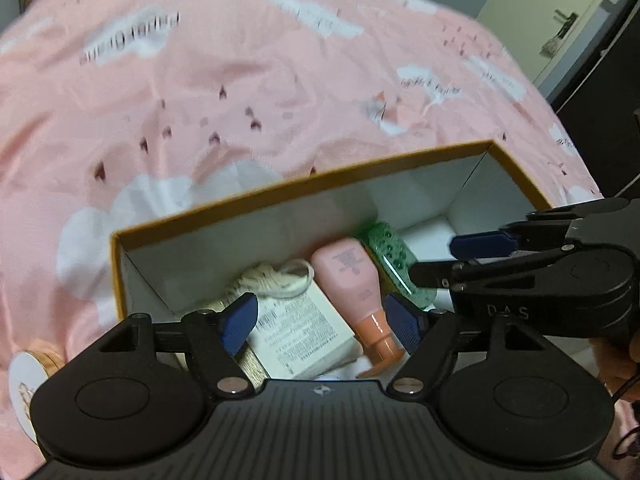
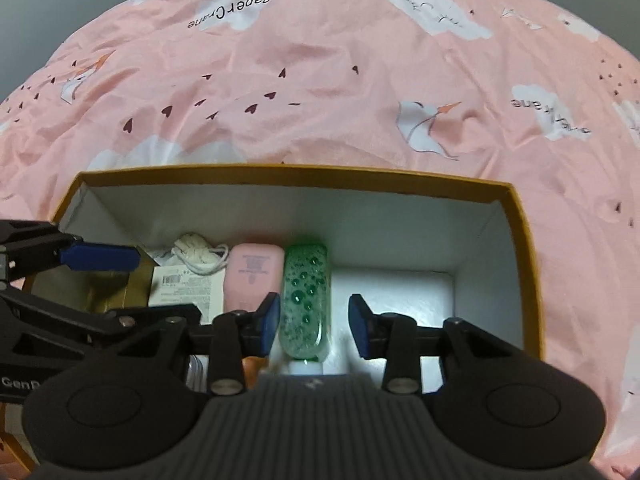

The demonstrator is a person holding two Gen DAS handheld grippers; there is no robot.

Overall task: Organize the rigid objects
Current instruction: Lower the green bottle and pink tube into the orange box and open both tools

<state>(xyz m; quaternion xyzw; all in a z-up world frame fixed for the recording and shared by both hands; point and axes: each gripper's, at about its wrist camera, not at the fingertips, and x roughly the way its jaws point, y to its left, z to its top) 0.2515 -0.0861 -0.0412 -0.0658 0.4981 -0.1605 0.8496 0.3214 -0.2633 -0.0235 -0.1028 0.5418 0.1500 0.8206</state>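
While both my tongs hover over the box, notes run large to small:
Box: on the pink bedspread — right half bare.
Packed: carton, pink bottle, green bottle, side by side.
Left out: round tin, I judge.
Left gripper: spread, empty.
Right gripper: spread — astride the green bottle.

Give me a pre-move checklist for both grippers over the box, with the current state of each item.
1. Left gripper open and empty: ok.
2. Right gripper open, not clamping the green bottle: ok.
3. Green bottle lying inside the box beside the pink bottle: ok.
4. Free floor in the box to the right of the green bottle: ok.
5. Grippers apart from each other: cannot tell, they are close.
6. Round white item on the pink bedsheet outside the box: not ok, not yet packed.
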